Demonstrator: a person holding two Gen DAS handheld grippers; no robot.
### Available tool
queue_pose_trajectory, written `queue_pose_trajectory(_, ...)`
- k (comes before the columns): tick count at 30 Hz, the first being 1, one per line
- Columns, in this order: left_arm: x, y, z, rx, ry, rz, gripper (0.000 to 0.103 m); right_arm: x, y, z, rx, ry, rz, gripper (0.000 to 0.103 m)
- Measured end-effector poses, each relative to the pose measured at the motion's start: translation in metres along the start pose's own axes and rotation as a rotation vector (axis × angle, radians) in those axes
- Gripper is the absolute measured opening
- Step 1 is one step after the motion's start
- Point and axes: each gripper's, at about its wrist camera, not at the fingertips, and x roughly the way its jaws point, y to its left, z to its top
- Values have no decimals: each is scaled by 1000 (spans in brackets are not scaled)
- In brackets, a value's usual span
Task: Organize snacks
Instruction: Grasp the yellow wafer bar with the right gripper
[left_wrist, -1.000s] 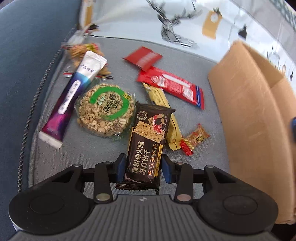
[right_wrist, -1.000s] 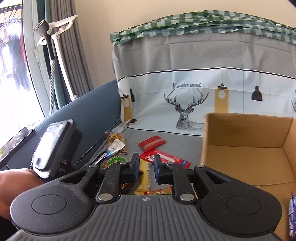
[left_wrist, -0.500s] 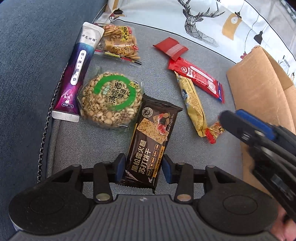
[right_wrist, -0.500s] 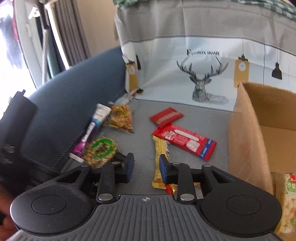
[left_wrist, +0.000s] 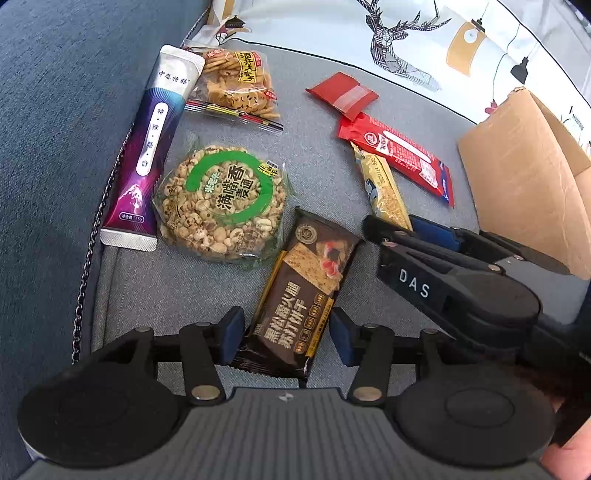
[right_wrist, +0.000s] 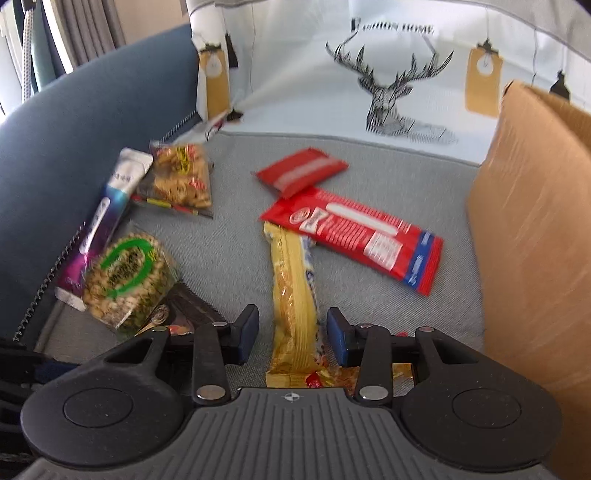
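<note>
Several snack packs lie on a grey sofa cushion (left_wrist: 314, 177). My left gripper (left_wrist: 287, 336) is open, its pads either side of the near end of a dark brown cracker pack (left_wrist: 303, 295). My right gripper (right_wrist: 292, 334) is open, astride the near end of a yellow snack bar (right_wrist: 293, 291), also seen in the left wrist view (left_wrist: 384, 188). The right gripper also shows in the left wrist view (left_wrist: 391, 225). A small orange candy (right_wrist: 332, 373) lies under it.
A round puffed-grain cake (left_wrist: 221, 203), a purple tube sachet (left_wrist: 153, 144), a bag of crackers (left_wrist: 236, 81), a red flat pack (left_wrist: 343, 95) and a long red bar (left_wrist: 402, 155) lie around. A cardboard box (left_wrist: 517, 166) stands at the right. The blue sofa arm (left_wrist: 55, 110) is left.
My right gripper came down from above the box to the yellow bar and opened wider. My left gripper opened slightly around the dark pack, which now lies on the cushion.
</note>
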Motion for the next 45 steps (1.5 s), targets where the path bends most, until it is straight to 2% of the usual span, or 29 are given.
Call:
queue_pose_trajectory(1,0,0,1,0,0,1,56,0,1,0,-9,-8,-4,23)
queue_pose_trajectory(2,0,0,1,-3,-1,-1,56,-1,1,0,-16,-9,0,19)
queue_pose_trajectory(7,2,-3,3,2,-2,4,56,-20,1,0,-18,-28,41,16)
queue_pose_trajectory(13,1,-8,-2,28,-8,14,47,-60,5,-13,-80,-57,74,16)
queue_pose_trajectory(22,-7,-13,-16,4,-6,-35,41,-112,14,-68,-136,-61,58,16)
queue_pose_trajectory(29,-14,-19,-25,47,-1,-62,40,-130,4,-105,-89,-30,54,16)
queue_pose_trajectory(31,-13,-19,-27,55,15,-76,40,-132,1,-111,-80,-24,55,16)
queue_pose_trajectory(33,-11,-19,-29,63,34,-75,49,-131,0,-113,-80,-9,55,18)
queue_pose_trajectory(35,-10,-20,-28,70,39,-66,53,-130,-2,-113,-82,-17,62,19)
queue_pose_trajectory(42,-6,-22,-22,45,35,-64,53,-118,-5,-115,-80,-5,83,32)
queue_pose_trajectory(45,-3,-24,-19,51,36,-65,57,-114,-5,-114,-82,-1,85,34)
